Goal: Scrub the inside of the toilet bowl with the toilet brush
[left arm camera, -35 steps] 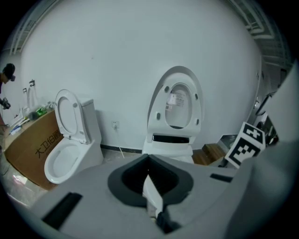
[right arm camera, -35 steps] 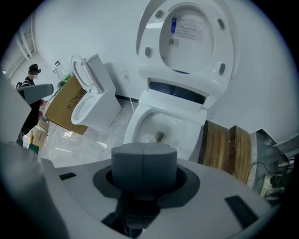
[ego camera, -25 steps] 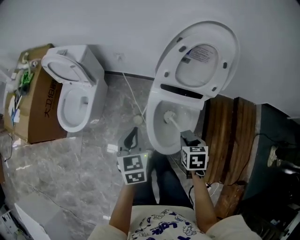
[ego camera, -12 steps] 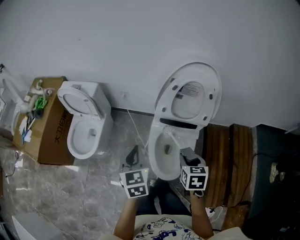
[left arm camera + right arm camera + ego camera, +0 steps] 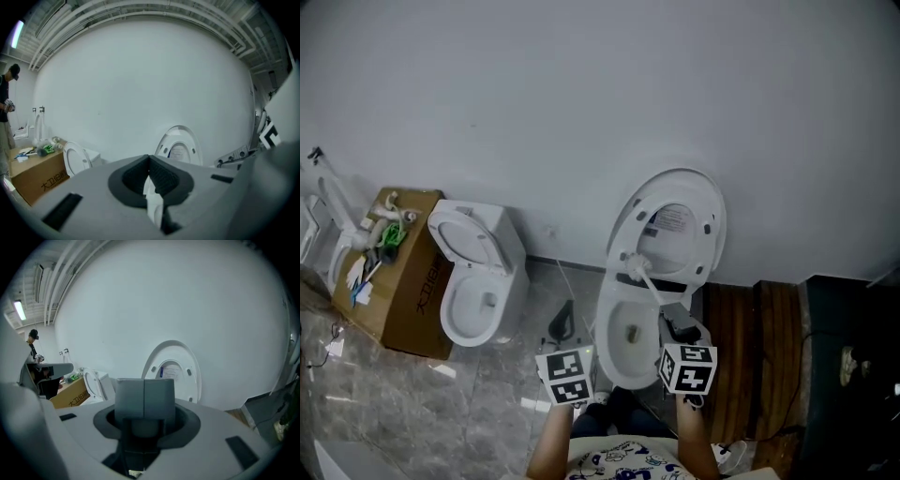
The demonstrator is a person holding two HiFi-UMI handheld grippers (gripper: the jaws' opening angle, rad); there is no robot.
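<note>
Brown cardboard box: print too small to read. Raised white toilet lid: sticker illegible. Grey marble floor, white wall. Right gripper fingers clamped on white toilet brush; left gripper fingers together, empty.

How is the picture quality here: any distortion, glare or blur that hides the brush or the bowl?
Head view: even, soft light, no glare; the toilet brush and toilet bowl are small but sharp. Left gripper view: heavy fisheye, black corners, a bright ceiling lamp at upper left. Right gripper view: same bulging wall; the right tongs, shut on the brush handle, look dim and soft.
</note>
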